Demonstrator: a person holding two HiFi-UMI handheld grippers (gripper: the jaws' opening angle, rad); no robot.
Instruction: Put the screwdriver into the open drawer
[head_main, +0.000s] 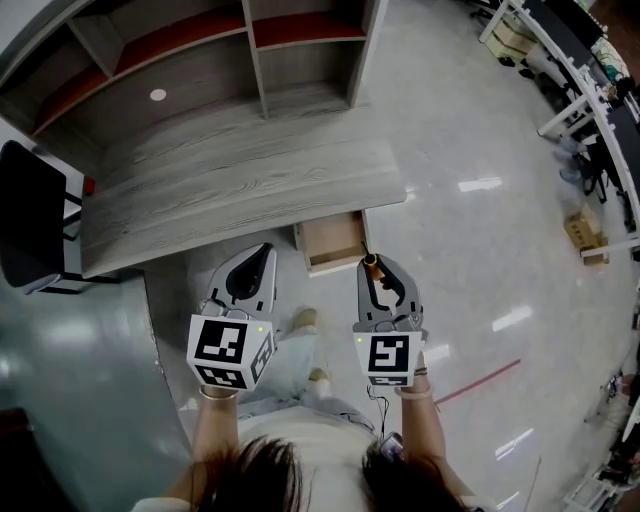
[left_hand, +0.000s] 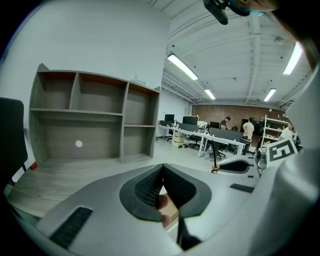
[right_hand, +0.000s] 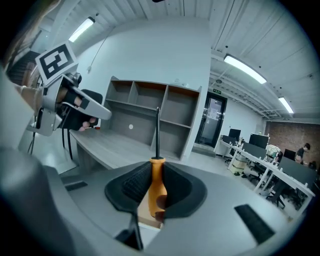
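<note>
Your right gripper (right_hand: 157, 192) has its jaws pinched on the orange handle of the screwdriver (right_hand: 157, 175). The dark shaft sticks straight out past the jaws, and in the right gripper view it points up toward the shelf (right_hand: 150, 112). From the head view, that gripper hangs over the floor (head_main: 470, 250) just in front of the tabletop (head_main: 240, 180). The screwdriver's tip is at the near right corner of the drawer (head_main: 335, 240).

The drawer is pulled open from under the tabletop's front edge, and its pale wood inside is bare. The screwdriver is not in it; it is in your right gripper, just beside and above the drawer's front.

Your left gripper (left_hand: 162, 167) has its jaws pressed together at the tips with nothing between them. A bit of pale wood shows through the gap behind the tips. In the head view this gripper is level with the right one, just left of the drawer and apart from it.

A black chair (head_main: 30, 215) stands at the tabletop's left end. The shelf sits along the tabletop's far side.
</note>
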